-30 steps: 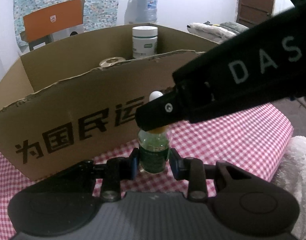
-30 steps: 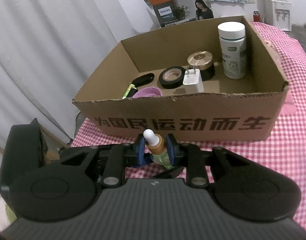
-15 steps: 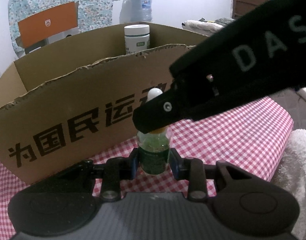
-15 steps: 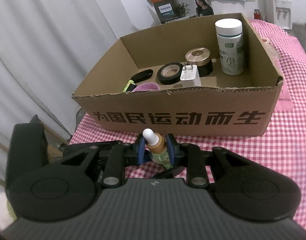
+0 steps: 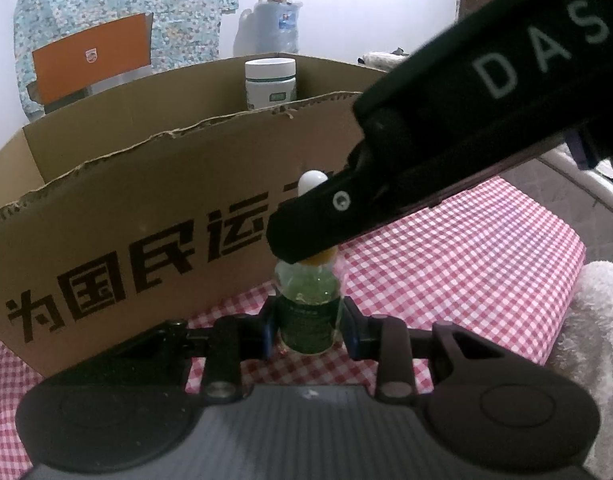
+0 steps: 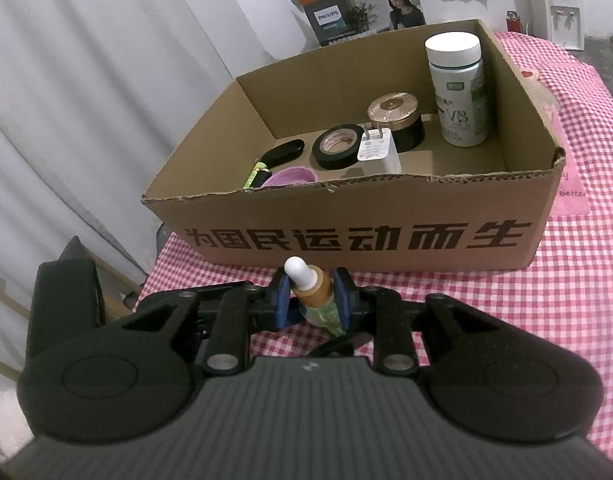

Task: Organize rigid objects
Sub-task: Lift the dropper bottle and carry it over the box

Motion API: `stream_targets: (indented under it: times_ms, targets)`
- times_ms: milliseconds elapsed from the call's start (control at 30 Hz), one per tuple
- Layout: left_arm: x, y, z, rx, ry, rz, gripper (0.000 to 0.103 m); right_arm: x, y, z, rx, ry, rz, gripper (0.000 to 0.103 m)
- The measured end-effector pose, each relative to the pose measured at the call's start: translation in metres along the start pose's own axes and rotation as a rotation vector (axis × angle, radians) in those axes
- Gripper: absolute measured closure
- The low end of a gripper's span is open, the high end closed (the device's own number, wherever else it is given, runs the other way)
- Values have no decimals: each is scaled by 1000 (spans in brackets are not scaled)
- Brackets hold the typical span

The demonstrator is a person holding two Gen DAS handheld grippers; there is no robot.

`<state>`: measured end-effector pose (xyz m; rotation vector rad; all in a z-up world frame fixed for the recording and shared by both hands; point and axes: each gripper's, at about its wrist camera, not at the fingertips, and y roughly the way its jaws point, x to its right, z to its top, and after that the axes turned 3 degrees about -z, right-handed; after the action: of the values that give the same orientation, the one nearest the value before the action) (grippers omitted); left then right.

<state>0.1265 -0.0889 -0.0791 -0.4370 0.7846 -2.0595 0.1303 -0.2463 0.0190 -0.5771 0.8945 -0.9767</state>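
One cardboard box [image 6: 358, 216] sits on the counter [image 6: 578, 304]. Inside it: one white-capped supplement bottle [image 6: 458, 92], one gold-lidded jar [image 6: 394, 120], one tape roll [image 6: 338, 146], one white charger [image 6: 380, 148], one black oval object [image 6: 284, 150] and one purple round thing [image 6: 292, 176]. One dropper bottle [image 6: 312, 296] stands outside, between two grippers.

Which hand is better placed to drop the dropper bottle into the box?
Right. The right gripper clamps the bottle at its cap, from above; the left gripper only brackets its body, low before the box wall.
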Motion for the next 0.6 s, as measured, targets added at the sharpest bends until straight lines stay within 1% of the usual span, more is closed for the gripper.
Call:
stream_targets:
  times_ms: [167,333,467,600]
  targets:
    - [2,-12,0,16,23,8,70,-3,-8,-2,21,-8,6,81]
    - [9,-35,7,52,44,21,70,-13,-29,-1,63,-37,20,81]
    - [13,-62,21,94,48,32,70,-26,-56,5,121,-88,41,81]
    - [17,-84,45,143,61,50,70,-36,-84,20,187,-144,64,81]
